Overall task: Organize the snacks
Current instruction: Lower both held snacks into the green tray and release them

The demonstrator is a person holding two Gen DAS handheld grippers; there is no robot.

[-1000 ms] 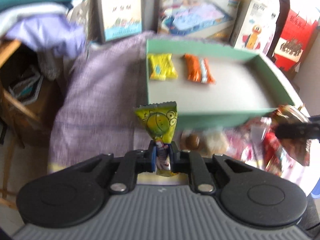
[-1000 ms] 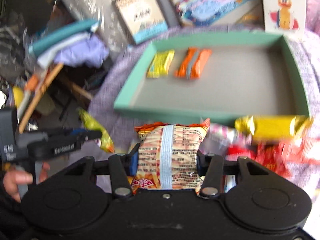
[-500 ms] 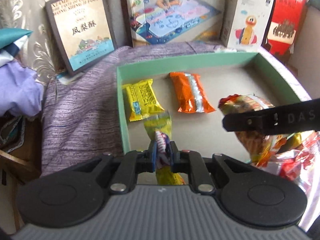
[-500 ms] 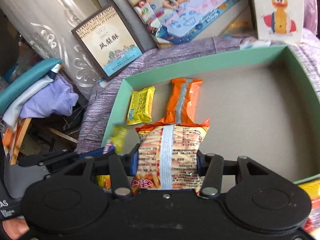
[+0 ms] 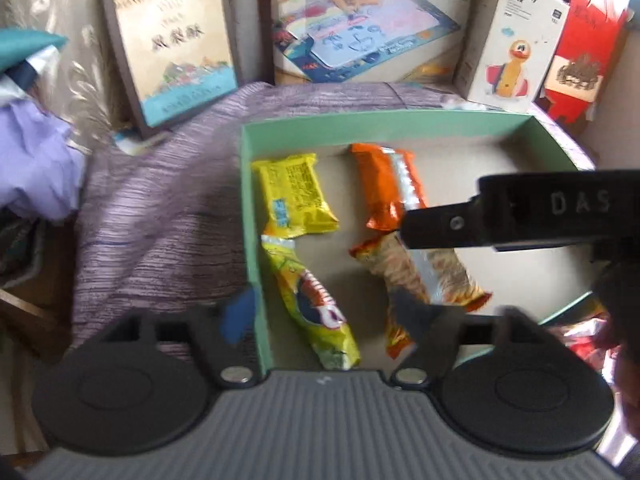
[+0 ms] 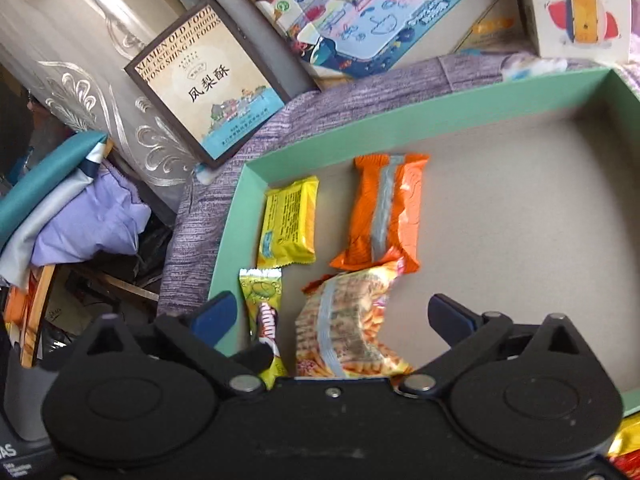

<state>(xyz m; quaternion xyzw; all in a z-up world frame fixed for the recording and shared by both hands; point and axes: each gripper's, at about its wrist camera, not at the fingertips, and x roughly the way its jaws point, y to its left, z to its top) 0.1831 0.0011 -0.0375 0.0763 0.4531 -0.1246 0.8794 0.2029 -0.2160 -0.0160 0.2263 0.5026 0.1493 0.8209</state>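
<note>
Both grippers are hanging over the green tray (image 6: 420, 120), pointing down into it.

L gripper (image 5: 320, 316): jaws are opening, spread wide, nothing pinched. The yellow-green candy pkt (image 5: 312, 304) is lying flat on the tray floor between the fingers, along the left wall; pads aren't pressing on it. The left finger (image 5: 240, 316) is sitting outside the tray wall, over the purple cloth (image 5: 160, 220).

R gripper (image 6: 332, 320): jaws are opening too, wide apart. The orange-striped chip pkt (image 6: 344, 328) is lying on the tray floor between the fingers, clear of both pads. In the L cam, the R gripper's finger is crossing above that pkt.

Further back in the tray: yellow biscuit pkt (image 6: 290, 222) just behind the candy pkt, orange wafer pkt (image 6: 384, 212) just behind the chip pkt; its near end is touching the chip pkt. Rest of tray floor to the right is bare.

More wrappers are showing outside the tray's near-right corner (image 5: 580, 336), too blurred to ID.
</note>
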